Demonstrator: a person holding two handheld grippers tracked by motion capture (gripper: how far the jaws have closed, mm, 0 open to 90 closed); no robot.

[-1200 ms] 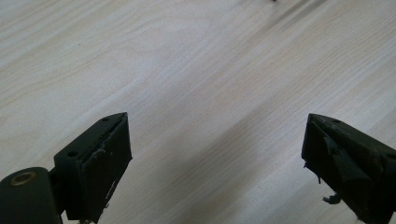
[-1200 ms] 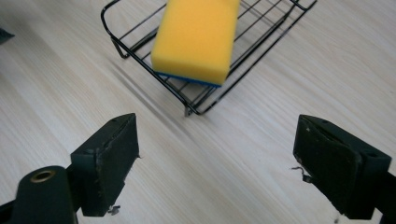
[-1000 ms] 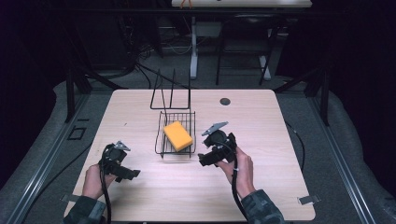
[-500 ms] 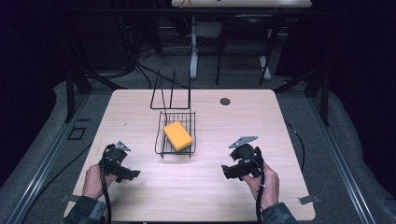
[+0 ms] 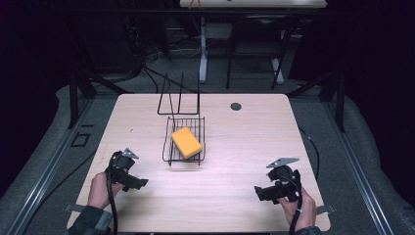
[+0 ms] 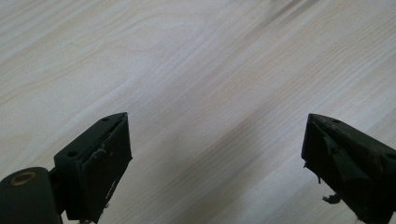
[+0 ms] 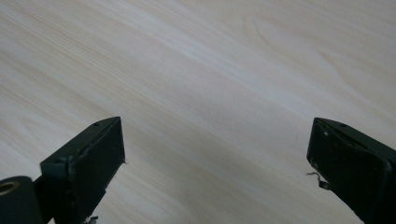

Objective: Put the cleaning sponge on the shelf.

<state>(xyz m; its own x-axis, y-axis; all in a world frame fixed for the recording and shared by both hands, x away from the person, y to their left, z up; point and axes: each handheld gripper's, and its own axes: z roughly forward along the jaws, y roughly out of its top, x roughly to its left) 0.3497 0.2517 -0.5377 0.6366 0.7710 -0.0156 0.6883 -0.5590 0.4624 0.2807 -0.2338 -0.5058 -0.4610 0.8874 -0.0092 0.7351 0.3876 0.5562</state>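
1. Yellow sponge [image 5: 186, 142]: lying flat inside the black wire basket [image 5: 171, 147], tilted a little against the basket's sides, near the middle of the table.
2. Wire basket: resting on the light wooden table [image 5: 235, 132]; tall wire handle loops rising at its far end.
3. Right gripper [image 5: 258, 193]: near the table's front right corner, well apart from basket and sponge, pointing left toward the table's middle. Jaws spread wide after just opening; nothing between them but bare wood grain in the right gripper view [image 7: 215, 158].
4. Left gripper [image 5: 142, 183]: near the front left edge, held low over the tabletop, pointing right. Jaws spread wide, bare wood between them in the left gripper view [image 6: 215, 154]. Also well apart from the basket.
5. Farther off: small dark round grommet [image 5: 236, 106] in the tabletop toward the far right of the basket.
6. Cables trailing from both grippers back along the person's forearms.
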